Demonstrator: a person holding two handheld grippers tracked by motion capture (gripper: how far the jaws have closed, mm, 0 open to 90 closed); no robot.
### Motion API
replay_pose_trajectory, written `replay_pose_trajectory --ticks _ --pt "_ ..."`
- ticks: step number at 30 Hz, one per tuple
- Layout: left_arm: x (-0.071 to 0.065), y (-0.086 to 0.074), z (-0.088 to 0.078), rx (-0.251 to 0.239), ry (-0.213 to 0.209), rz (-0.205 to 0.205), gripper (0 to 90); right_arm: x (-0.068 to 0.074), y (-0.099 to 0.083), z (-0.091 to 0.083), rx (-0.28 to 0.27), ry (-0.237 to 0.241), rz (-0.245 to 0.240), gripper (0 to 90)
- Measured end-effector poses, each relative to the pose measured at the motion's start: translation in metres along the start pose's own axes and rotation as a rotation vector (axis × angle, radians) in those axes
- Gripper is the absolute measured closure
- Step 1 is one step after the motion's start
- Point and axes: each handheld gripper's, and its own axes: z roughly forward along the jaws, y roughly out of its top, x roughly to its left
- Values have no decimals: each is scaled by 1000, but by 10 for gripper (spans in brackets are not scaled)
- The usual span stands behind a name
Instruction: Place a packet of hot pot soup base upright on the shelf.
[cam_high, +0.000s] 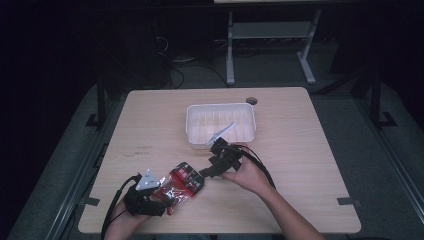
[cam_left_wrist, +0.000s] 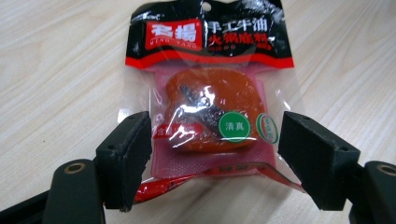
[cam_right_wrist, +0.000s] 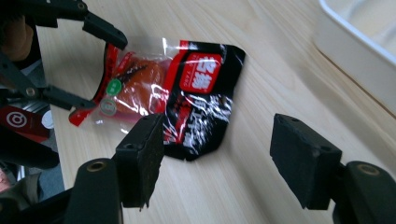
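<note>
A clear snack packet (cam_high: 182, 182) with a red-and-black printed top and an orange block inside lies flat on the wooden table (cam_high: 150, 120), near its front edge. My left gripper (cam_high: 167, 197) stands open at the packet's near end. In the left gripper view the packet (cam_left_wrist: 210, 107) lies between the two spread pads of the left gripper (cam_left_wrist: 215, 158). My right gripper (cam_high: 205, 174) is open with nothing in it, just right of the packet's black top. In the right gripper view the packet (cam_right_wrist: 187, 93) lies beyond the left pad of the right gripper (cam_right_wrist: 219, 154), and the left gripper (cam_right_wrist: 95, 70) straddles its far end.
A white rectangular tray (cam_high: 189, 125) stands at the middle of the table, behind the right gripper; its wall (cam_right_wrist: 355, 42) runs along the top right of the right gripper view. Bare wood lies to the left and right. The floor beyond is dark, with desk legs.
</note>
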Motion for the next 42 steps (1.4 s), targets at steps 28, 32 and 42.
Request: replay_pose_trajectory --ticks 28,32,42 --pt "9 -8 2 25 -24 -7 329 -20 32 72 169 104 117 509" --pt "9 -9 3 21 -26 -8 329 -21 32 77 184 129 136 580" --pt "9 -9 4 31 -18 7 330 -9 42 59 146 214 123 710"
